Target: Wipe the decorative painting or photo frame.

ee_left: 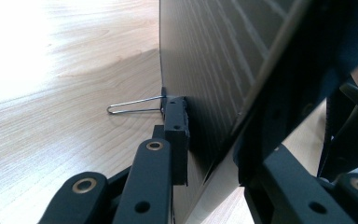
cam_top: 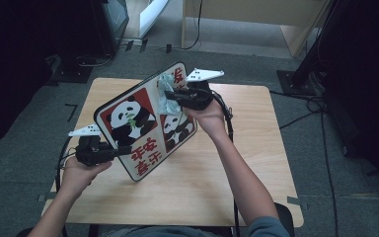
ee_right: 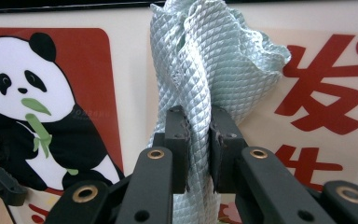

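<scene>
Left gripper (cam_top: 121, 150), lower left of high view: jaws pinching lower edge of panda board (cam_top: 145, 121), propping it tilted over table (cam_top: 256, 163) at frame centre. Keep that clamp steady. Right gripper (cam_top: 170, 95), upper centre: jaws pressed on pale green cloth (ee_right: 200, 65) against board face. Wipe with even pressure, overlapping strokes.

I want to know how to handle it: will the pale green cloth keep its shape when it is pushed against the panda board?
Probably not. The cloth bunches in loose folds above the right gripper, so it looks floppy and light. Its quilted weave likely grips rather than slips.
</scene>
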`<move>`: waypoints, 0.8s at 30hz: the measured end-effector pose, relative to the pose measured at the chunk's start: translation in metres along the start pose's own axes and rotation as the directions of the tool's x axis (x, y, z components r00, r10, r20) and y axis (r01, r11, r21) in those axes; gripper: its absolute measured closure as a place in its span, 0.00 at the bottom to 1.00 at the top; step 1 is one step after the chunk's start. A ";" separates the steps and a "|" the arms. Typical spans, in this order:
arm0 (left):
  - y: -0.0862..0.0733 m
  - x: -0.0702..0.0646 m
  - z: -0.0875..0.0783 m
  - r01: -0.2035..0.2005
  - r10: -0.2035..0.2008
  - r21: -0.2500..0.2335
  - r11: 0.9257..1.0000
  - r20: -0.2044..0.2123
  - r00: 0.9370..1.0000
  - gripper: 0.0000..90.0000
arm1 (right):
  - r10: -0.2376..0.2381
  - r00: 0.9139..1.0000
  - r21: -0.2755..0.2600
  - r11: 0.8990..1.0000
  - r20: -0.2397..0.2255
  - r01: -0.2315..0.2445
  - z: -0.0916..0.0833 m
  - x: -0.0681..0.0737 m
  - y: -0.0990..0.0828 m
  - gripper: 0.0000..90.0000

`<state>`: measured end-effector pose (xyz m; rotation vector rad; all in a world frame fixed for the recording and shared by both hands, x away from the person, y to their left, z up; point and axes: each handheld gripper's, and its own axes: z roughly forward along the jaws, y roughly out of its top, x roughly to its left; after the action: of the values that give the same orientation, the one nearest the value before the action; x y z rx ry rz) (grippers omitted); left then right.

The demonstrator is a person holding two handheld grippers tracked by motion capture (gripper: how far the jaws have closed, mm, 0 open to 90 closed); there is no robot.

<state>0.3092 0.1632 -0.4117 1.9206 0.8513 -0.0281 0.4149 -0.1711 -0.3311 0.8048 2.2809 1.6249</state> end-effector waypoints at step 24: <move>0.000 0.000 0.000 -0.001 0.001 -0.002 1.000 0.005 1.000 0.85 | -0.068 0.997 -0.057 0.996 0.046 0.071 -0.008 0.008 0.019 0.89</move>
<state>0.3095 0.1629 -0.4119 1.9186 0.8474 -0.0315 0.4098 -0.1691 -0.3099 0.7318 2.1951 1.6197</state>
